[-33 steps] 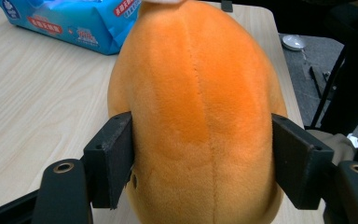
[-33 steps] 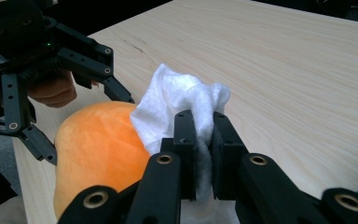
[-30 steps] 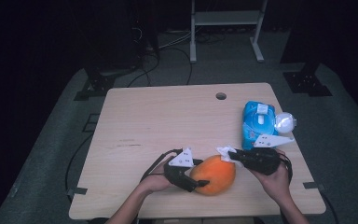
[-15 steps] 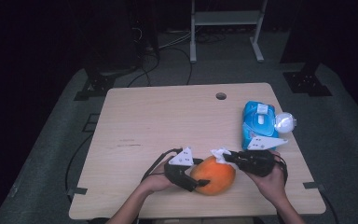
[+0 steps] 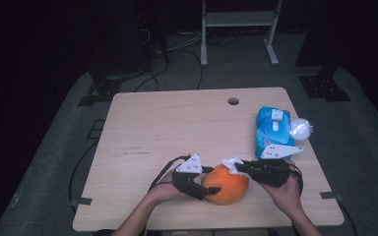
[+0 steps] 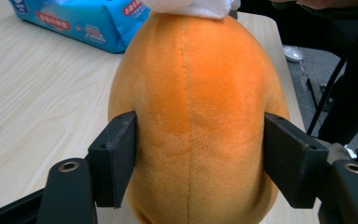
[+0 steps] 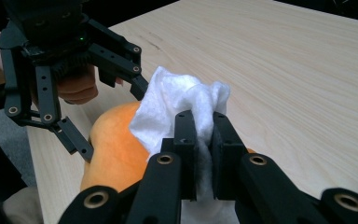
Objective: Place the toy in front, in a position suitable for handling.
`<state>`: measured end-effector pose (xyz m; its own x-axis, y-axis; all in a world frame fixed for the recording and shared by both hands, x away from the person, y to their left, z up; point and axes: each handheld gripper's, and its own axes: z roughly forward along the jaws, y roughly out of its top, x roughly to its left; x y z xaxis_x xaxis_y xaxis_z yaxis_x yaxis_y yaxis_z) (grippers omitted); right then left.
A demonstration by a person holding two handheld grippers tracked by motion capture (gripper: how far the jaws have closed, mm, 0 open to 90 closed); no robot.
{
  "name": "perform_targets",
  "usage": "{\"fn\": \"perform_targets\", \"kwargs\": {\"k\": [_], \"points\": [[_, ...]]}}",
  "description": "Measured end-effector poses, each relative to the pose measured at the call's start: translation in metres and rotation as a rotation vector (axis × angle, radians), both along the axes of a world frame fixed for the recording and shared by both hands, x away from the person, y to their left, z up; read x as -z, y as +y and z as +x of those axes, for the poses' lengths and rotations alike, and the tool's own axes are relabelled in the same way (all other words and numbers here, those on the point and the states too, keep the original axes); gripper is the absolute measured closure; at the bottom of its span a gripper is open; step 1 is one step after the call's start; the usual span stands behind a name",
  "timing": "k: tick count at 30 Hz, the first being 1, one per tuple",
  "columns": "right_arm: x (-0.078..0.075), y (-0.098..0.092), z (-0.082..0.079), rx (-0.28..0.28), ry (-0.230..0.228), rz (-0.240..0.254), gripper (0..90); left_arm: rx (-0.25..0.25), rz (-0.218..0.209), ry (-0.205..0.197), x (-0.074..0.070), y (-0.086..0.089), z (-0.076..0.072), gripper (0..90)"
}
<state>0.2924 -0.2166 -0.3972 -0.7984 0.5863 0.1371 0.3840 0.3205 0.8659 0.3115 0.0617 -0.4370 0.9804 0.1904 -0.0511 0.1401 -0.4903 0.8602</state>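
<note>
Between the left tongs [image 6: 198, 158] – clamped – sits a plush orange toy [image 6: 198, 116]; right tongs [image 7: 204, 140] pinch a white wipe [image 7: 177, 105]

We list two hand-held grippers, both matte black. The left gripper [image 5: 211, 189] carries a grey three-cornered plate [image 5: 191, 164] with dark holes, and a black cable [image 5: 165, 169] trails from it. The right gripper [image 7: 204, 135] has linkage arms with brass-ringed screw holes [image 7: 165, 159] and flat rectangular pads [image 7: 185, 140]. A small green light [image 7: 80, 38] glows on the left gripper's body. Both forearms are bare, without sleeves.
</note>
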Motion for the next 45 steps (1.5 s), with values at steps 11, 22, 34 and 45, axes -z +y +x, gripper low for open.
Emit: {"fn": "perform_targets", "kwargs": {"k": [11, 22, 34, 45], "points": [[0.004, -0.023, 0.007, 0.041, 0.025, -0.01, 82.0, -0.008, -0.011, 0.011, 0.001, 0.001, 0.001, 31.5], [-0.007, 0.019, -0.01, -0.081, -0.031, -0.039, 82.1, 0.001, 0.029, -0.041, -0.006, -0.013, -0.008, 29.2], [0.001, -0.014, 0.002, 0.008, 0.005, -0.044, 82.1, 0.009, 0.01, -0.025, -0.004, -0.011, -0.005, 30.1], [-0.004, 0.012, -0.005, -0.06, -0.007, -0.019, 82.1, 0.038, 0.073, -0.118, -0.014, -0.029, -0.02, 29.6]]}}
